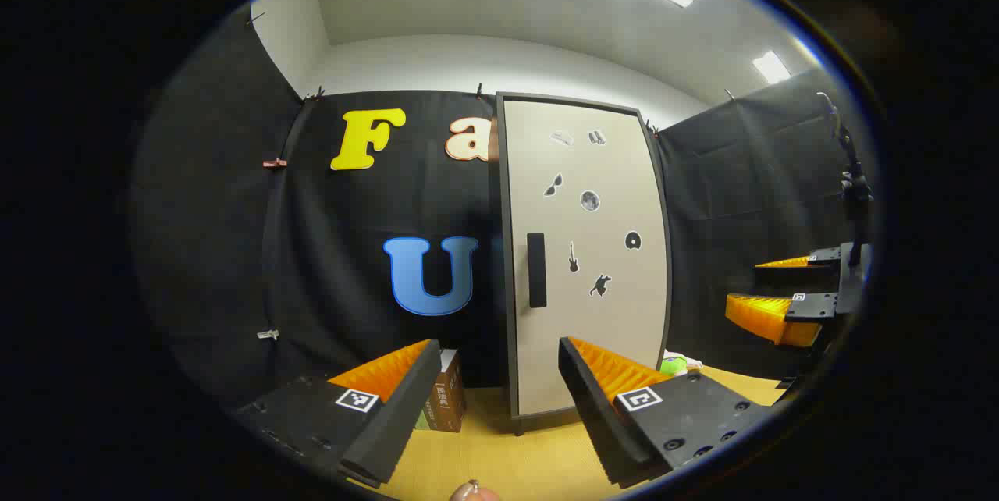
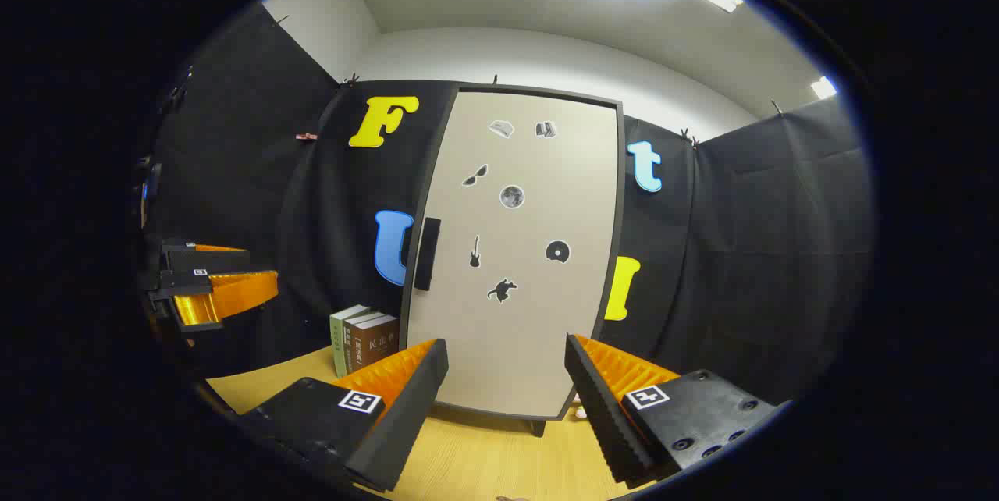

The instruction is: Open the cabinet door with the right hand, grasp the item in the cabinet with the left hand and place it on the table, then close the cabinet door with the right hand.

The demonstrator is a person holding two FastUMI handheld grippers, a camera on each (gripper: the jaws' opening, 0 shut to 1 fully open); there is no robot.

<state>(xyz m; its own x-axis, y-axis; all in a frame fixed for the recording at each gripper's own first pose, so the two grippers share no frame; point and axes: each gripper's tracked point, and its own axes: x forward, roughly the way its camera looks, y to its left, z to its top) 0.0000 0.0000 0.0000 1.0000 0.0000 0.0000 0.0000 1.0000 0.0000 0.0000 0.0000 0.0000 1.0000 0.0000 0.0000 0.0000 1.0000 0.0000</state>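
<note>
Facing a closed cabinet door (image 2: 511,251), the right gripper (image 2: 507,399) and left gripper (image 1: 495,407) hover released, fingers spread, gripping nothing. The dark handle (image 2: 427,254) sits on the door's left edge, well apart from both grippers. The item inside stays hidden behind the door. A misaligned reach could slip off the slim handle, or nudge the books (image 2: 363,337) standing on the bench (image 2: 484,458) beside the cabinet.

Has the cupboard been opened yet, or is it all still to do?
Nothing looks done yet: the cabinet door is shut. Both grippers, right and left, hang open in front of it, holding nothing. Left: pull the handle, take the item out, close up.
</note>
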